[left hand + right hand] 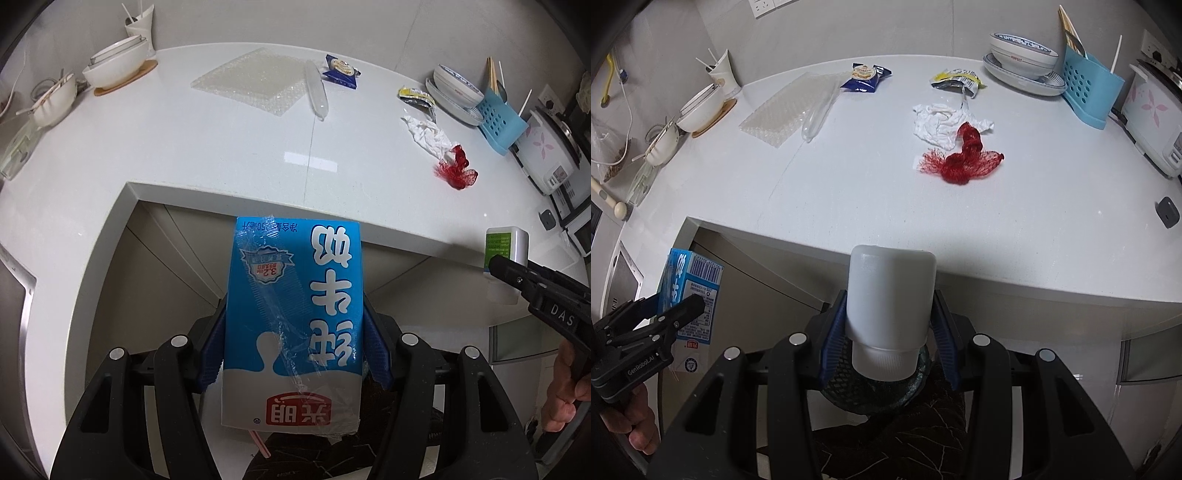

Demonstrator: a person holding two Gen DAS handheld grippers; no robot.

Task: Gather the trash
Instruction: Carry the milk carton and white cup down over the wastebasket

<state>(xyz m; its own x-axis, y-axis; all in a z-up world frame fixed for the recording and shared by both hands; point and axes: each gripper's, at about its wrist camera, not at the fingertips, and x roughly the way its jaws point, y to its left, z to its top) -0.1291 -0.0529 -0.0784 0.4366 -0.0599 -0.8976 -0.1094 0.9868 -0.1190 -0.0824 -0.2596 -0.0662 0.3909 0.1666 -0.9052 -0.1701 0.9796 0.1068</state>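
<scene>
The left gripper (295,325) pinches a blue milk carton (293,321) by its sides, long axis running away from the camera. The right gripper (890,325) clamps a white plastic bottle (891,306), cap toward the camera. Both are held off the desk's (849,192) front edge, pointing steeply down over a dark mesh bin (849,387) (directly beneath the bottle, so the right hand seems nearer).
</scene>
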